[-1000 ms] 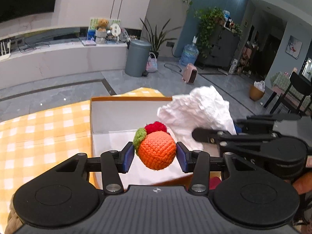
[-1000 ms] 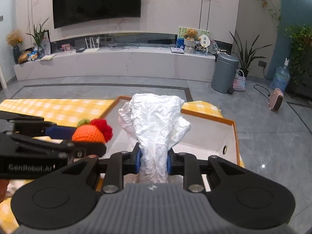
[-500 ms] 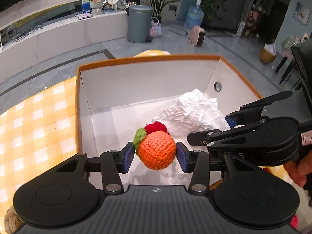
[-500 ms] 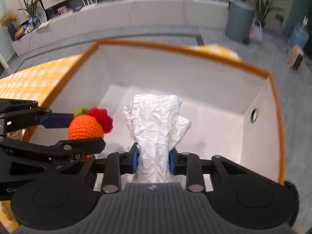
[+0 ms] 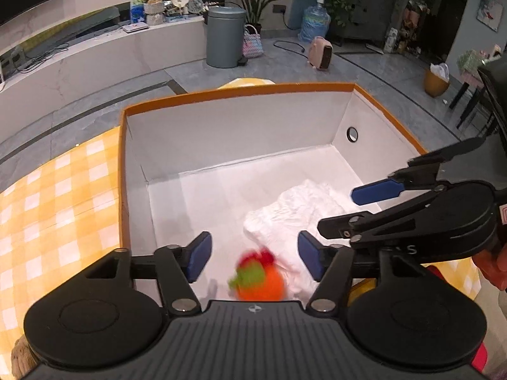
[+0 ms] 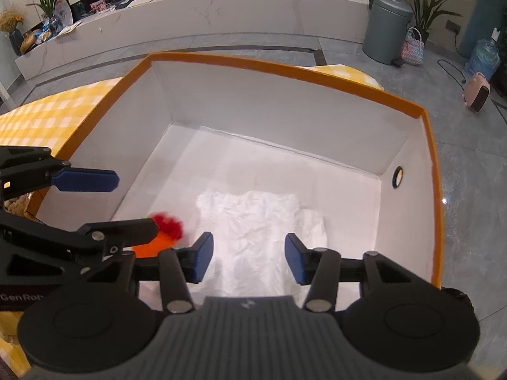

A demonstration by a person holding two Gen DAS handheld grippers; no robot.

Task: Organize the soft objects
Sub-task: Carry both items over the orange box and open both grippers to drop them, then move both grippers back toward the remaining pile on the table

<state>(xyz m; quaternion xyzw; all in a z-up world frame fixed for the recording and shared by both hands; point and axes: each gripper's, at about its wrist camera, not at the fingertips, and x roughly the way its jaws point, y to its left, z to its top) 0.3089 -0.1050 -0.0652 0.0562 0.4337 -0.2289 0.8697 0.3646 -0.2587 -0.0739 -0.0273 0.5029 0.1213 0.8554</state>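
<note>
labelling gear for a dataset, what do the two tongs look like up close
Both are matte black plastic. The left tongs and the right tongs each have two round discs at the base, a ribbed grey-black centre plate with a small round emblem, silver rivets on the linkage arms, and flat blue pads on the fingertips. White lettering starting "GenRob" shows on the left one's side in the right wrist view.

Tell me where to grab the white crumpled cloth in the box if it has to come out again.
Pinch the raised crumpled ridge of the white cloth from straight above. It lies low and flat on the floor of the box, so a side approach would meet the tall walls, and the crochet orange lies close beside one edge.
</note>
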